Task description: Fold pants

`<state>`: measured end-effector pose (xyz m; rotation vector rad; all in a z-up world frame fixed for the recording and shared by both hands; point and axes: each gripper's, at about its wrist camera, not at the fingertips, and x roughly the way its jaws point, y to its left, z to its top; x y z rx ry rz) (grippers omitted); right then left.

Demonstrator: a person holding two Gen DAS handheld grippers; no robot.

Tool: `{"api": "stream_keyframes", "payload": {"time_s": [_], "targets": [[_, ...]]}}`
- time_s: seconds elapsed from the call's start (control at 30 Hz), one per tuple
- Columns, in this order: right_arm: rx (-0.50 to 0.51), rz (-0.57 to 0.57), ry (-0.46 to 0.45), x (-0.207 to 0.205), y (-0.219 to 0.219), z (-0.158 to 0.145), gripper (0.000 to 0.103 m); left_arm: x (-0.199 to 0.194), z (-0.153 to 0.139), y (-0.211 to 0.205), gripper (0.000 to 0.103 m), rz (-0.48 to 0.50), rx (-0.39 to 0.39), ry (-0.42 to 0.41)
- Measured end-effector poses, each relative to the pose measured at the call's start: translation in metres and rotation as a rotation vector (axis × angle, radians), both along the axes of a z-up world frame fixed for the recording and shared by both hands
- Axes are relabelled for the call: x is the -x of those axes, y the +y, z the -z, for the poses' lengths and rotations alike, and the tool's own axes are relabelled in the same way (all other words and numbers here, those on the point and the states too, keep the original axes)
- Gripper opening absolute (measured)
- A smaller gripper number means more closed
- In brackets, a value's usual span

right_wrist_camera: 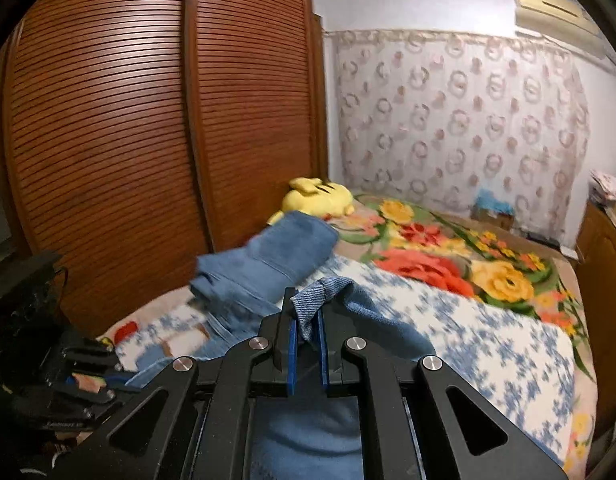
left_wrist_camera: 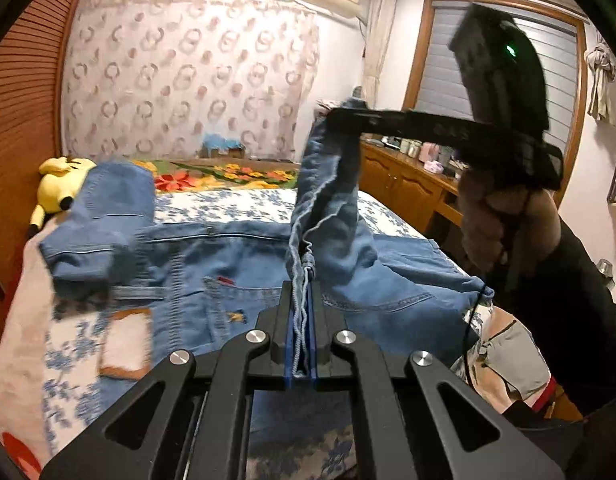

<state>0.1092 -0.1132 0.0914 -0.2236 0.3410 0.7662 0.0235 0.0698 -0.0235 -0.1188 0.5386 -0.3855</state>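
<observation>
Left gripper (left_wrist_camera: pixel 301 322) clamped on the frayed hem of the jeans (left_wrist_camera: pixel 227 276), right gripper (right_wrist_camera: pixel 306 330) pinched on another denim edge, lifted high above the bed (right_wrist_camera: pixel 488 344). Rest of the jeans spread across the blue-flowered sheet, waistband and back pocket flat, one leg bunched up near the yellow plush toy (left_wrist_camera: pixel 57 184). Slatted wooden wardrobe (right_wrist_camera: pixel 147 128) just beside the bed, patterned curtain (left_wrist_camera: pixel 187 72) behind it.

1. The pants (left_wrist_camera: pixel 235 264) lie across the near part of the bed (left_wrist_camera: pixel 227 202).
2. A plush toy (left_wrist_camera: pixel 59 184) sits far left on the bed, beside the wardrobe (right_wrist_camera: pixel 147 128).
3. A cabinet (left_wrist_camera: pixel 404 184) stands right of the bed.
</observation>
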Motion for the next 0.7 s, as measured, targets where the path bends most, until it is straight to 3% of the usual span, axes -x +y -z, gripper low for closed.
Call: {"api": "stream_keyframes", "payload": {"time_s": [0.17, 0.33, 0.7], "targets": [[0.011, -0.055, 0.022, -0.006, 0.046, 0.0, 0.008, 0.018, 0.012, 0.024, 0.006, -0.079, -0.012, 0.008], [0.08, -0.069, 0.015, -0.013, 0.101, 0.02, 0.008, 0.024, 0.032, 0.055, 0.006, -0.164, -0.001, 0.064], [0.131, -0.116, 0.141, -0.05, 0.147, 0.049, 0.008, 0.025, 0.056, 0.06, 0.006, -0.193, -0.015, 0.139]]}}
